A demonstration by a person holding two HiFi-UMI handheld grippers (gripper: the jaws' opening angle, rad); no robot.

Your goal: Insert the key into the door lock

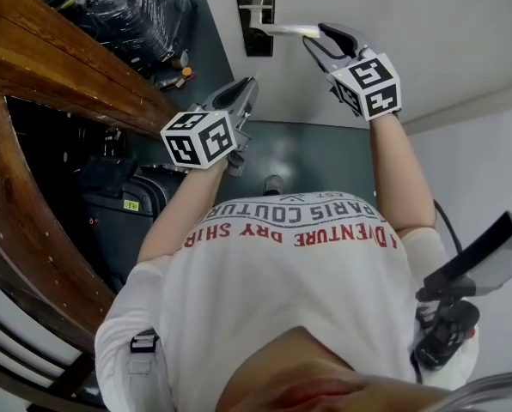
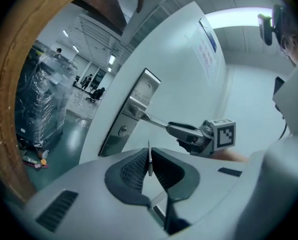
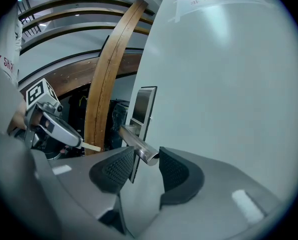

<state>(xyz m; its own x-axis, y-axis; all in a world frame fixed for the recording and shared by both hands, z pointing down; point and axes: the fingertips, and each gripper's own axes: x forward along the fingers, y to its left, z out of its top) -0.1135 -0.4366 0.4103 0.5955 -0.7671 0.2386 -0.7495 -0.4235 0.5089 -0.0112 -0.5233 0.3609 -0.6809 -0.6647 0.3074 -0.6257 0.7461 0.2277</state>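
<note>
Key (image 2: 149, 158): thin metal blade, edge-on, pinched in the left gripper (image 2: 149, 151), apart from the door lock (image 2: 122, 130). Lock: round keyhole in steel plate, below lever handle (image 2: 151, 119).

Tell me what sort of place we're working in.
Probably a large indoor hall or lobby, perhaps commercial: a white door with a metal lock plate, a big curved wooden beam beside it, and a shrink-wrapped stack on a glossy green floor.

key (image 2: 149, 166): mostly hidden in left claw (image 2: 149, 153) | lock plate (image 1: 254, 11): cut by top edge | notice (image 2: 207, 46): print unreadable
</note>
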